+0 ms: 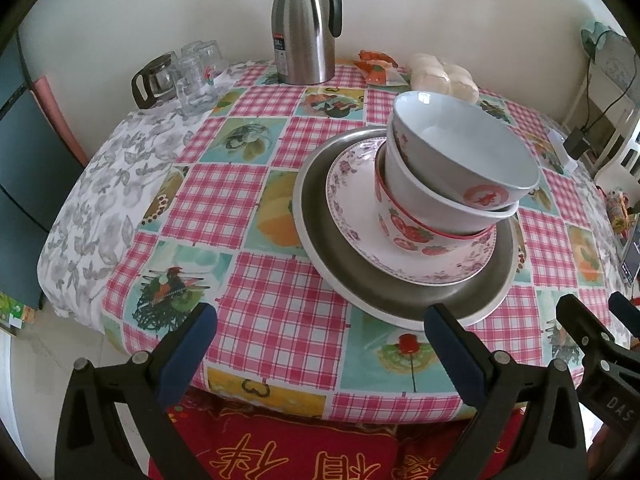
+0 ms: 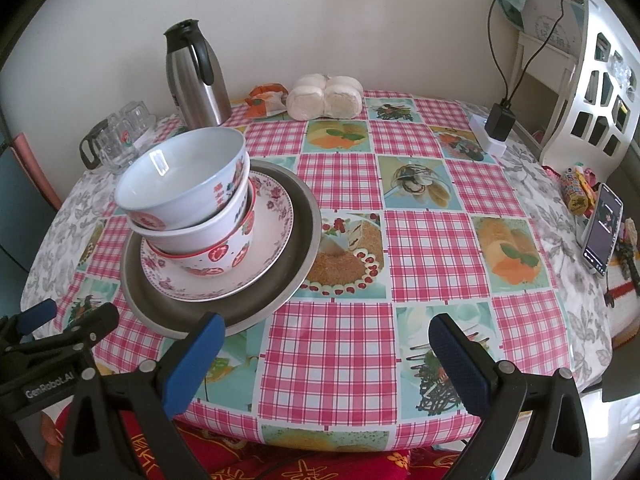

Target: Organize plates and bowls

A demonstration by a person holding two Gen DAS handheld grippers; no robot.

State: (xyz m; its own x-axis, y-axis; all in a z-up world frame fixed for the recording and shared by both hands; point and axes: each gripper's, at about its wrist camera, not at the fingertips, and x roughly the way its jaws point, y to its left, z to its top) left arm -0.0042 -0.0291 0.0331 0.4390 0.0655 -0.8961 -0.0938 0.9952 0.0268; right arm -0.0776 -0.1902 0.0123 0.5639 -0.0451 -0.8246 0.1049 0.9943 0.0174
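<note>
Since the bowls [image 1: 456, 176] sit nested on the plate [image 1: 404, 248] at centre-right, we judge stacking done; both grippers' jaws, left gripper [image 1: 320, 344] and right gripper [image 2: 324, 360], gape empty, needing only retreat.

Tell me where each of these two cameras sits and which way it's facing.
Left wrist: sits behind the open left gripper at the table's near edge, facing the wall; dish stack ahead-right; right gripper at right.
Right wrist: sits behind the open right gripper, same heading; stack ahead-left; left gripper at left.
Shared: stack, steel jug, checked tablecloth.
</note>
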